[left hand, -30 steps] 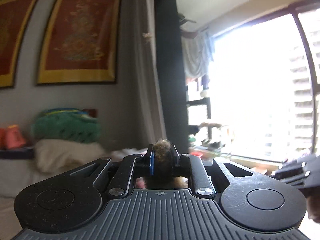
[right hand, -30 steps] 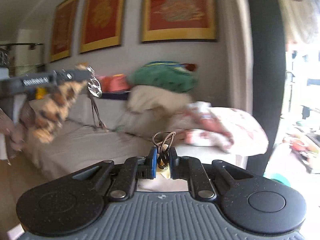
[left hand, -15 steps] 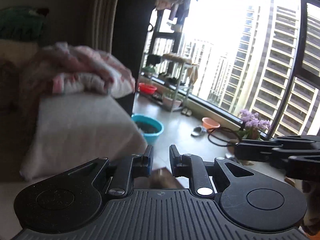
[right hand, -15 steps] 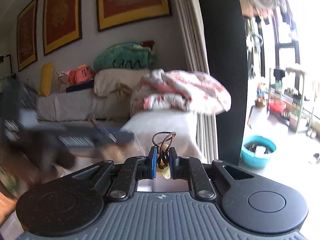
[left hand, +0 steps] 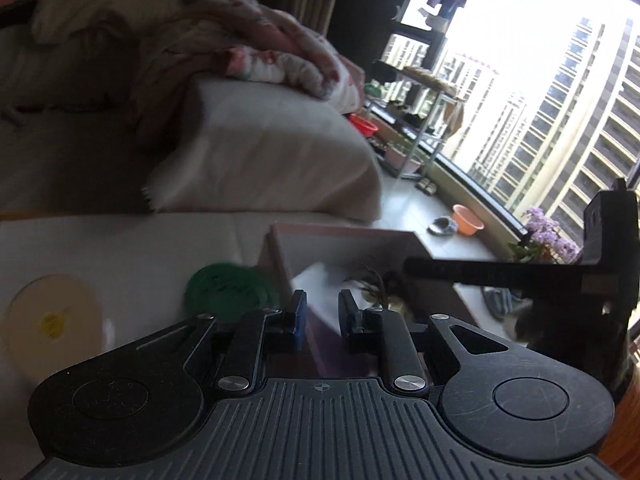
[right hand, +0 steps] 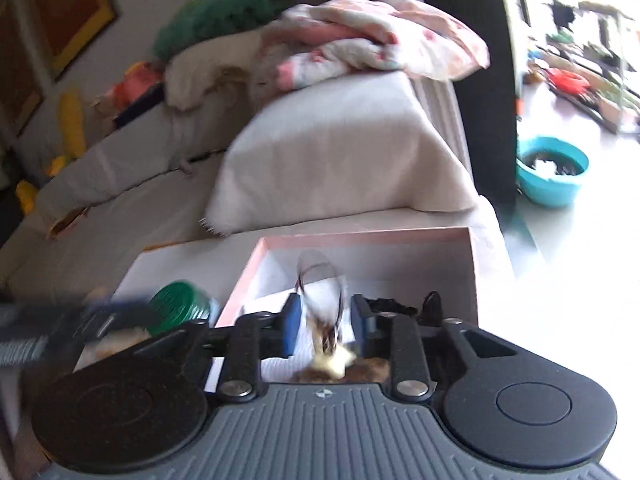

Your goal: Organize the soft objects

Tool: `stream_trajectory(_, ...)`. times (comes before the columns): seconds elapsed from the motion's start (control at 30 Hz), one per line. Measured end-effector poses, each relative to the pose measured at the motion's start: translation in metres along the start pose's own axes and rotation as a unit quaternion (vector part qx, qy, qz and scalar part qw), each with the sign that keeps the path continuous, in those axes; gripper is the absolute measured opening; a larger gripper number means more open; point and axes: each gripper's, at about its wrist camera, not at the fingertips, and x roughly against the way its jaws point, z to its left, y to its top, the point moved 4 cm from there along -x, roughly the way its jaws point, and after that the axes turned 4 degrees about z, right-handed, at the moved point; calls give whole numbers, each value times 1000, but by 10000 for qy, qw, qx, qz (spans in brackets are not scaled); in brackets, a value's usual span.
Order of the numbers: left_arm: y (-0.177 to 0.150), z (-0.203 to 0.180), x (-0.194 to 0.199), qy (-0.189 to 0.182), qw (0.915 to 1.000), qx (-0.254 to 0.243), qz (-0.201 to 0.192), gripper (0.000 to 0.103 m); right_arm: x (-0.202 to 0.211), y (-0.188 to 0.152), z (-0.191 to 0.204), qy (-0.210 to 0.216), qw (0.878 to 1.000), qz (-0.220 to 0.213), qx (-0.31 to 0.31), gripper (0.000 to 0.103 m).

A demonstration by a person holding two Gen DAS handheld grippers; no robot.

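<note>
A pink-rimmed box (right hand: 360,234) lined with white paper stands on a white table; the left wrist view shows its side wall (left hand: 280,256). My right gripper (right hand: 326,312) hangs over it, jaws opening. A brown cord loop with a yellow star charm (right hand: 334,356) sits blurred between the pads, and neither pad presses on it. Brown fur (right hand: 372,370) and dark bands (right hand: 388,304) lie in the box. My left gripper (left hand: 322,304) is beside the box's left wall, almost closed, with nothing showing in its narrow gap. The right gripper (left hand: 412,270) shows as a dark bar.
A green round lid (right hand: 180,306) and a cream disc (left hand: 52,320) lie on the table left of the box. Behind stands a sofa with a white armrest cover (right hand: 340,148) and a floral blanket (right hand: 380,40). A teal basin (right hand: 552,172) sits on the floor near the window.
Both grippers dropped and tilted from the room view down to the box on the table. The right jaws parted around the cord charm. The fur seen between the left pads is gone.
</note>
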Motion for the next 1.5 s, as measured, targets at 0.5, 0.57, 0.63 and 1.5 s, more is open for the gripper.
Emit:
stream_trajectory(0.5,-118,75,123,981,9922,451,-621,19,41,-109,115,21,9847,-71,1743,62)
stream_trajectory(0.57,-125,81,129,1182,9892,582,-644,19,35,-131,130,189,9824,76,1857,62)
stream_trajectory(0.63,-130,87,129,1491,9850,594,-628,19,30,-149,144,355,9793,217,1983,62)
stream_trajectory(1.5,-168,75,108,714,9966,348,-232,19,57,-157,141,191,9804,-139,1954,23)
